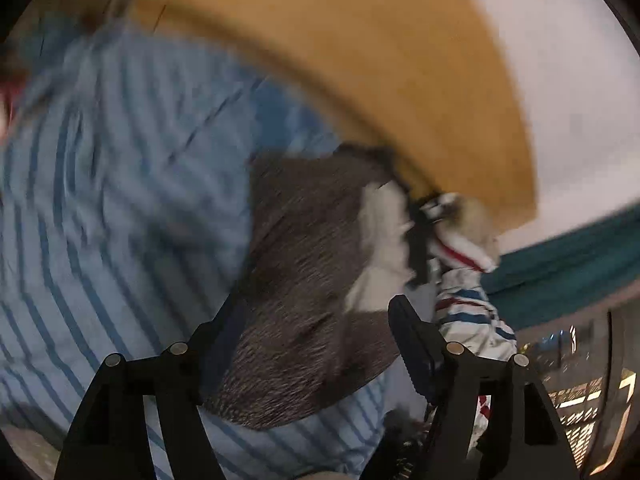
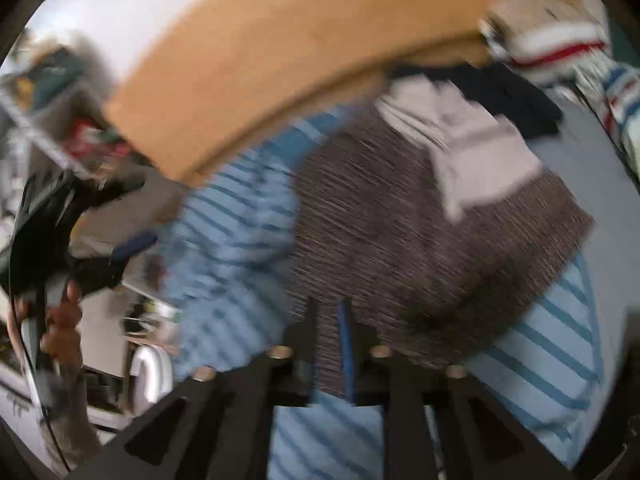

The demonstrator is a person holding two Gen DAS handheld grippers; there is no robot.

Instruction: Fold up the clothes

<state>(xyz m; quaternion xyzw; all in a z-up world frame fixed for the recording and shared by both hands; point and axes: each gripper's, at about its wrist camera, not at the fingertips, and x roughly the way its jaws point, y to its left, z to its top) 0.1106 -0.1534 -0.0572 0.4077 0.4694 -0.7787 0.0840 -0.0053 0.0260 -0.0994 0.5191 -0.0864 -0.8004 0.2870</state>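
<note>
A grey-brown knit garment [image 1: 304,280] lies on a blue-and-white striped sheet [image 1: 112,184]; it also shows in the right wrist view [image 2: 420,240]. My left gripper [image 1: 316,320] is open, its fingers [image 1: 416,340] wide apart over the garment's near edge. My right gripper [image 2: 328,320] is shut on the garment's near edge. A pale folded cloth [image 2: 472,148] lies on the garment's far part. Both views are motion-blurred.
A wooden headboard [image 1: 380,64] runs behind the bed. A pile of striped and dark clothes [image 2: 560,52] sits at the far right; it also shows in the left wrist view [image 1: 464,248]. Cluttered shelves [image 2: 60,120] stand at the left.
</note>
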